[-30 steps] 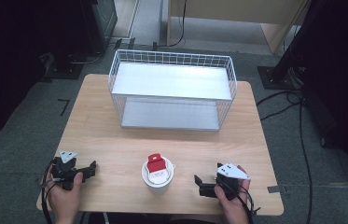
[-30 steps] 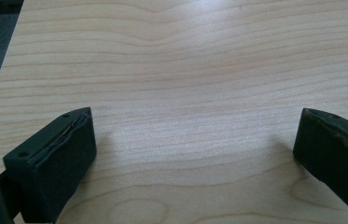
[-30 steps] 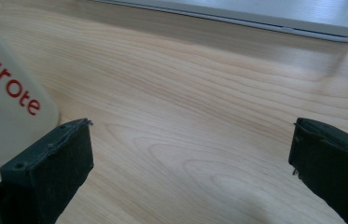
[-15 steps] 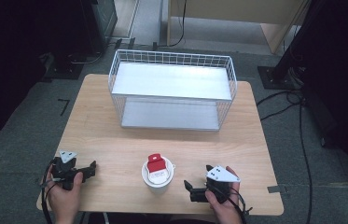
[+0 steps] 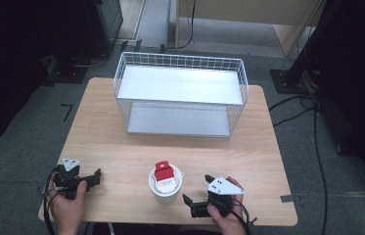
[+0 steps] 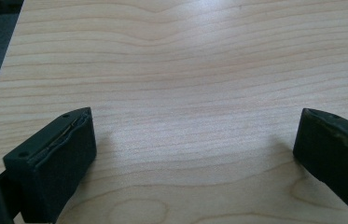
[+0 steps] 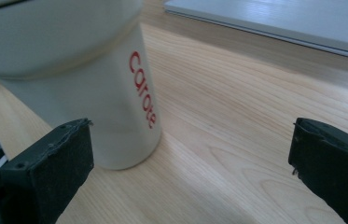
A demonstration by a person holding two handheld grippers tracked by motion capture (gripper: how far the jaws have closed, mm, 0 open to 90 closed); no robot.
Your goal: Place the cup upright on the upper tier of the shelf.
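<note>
While both grippers' jaws gape empty, the wire basket (image 5: 180, 98) stands beyond the cup (image 5: 165, 183).

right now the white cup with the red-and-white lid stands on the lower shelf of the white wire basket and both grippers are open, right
Not quite. The white cup with the red-and-white lid stands on the light wooden table, in front of the white wire basket, not on its lower shelf; the high view shows this. The left gripper and right gripper are indeed open.
</note>
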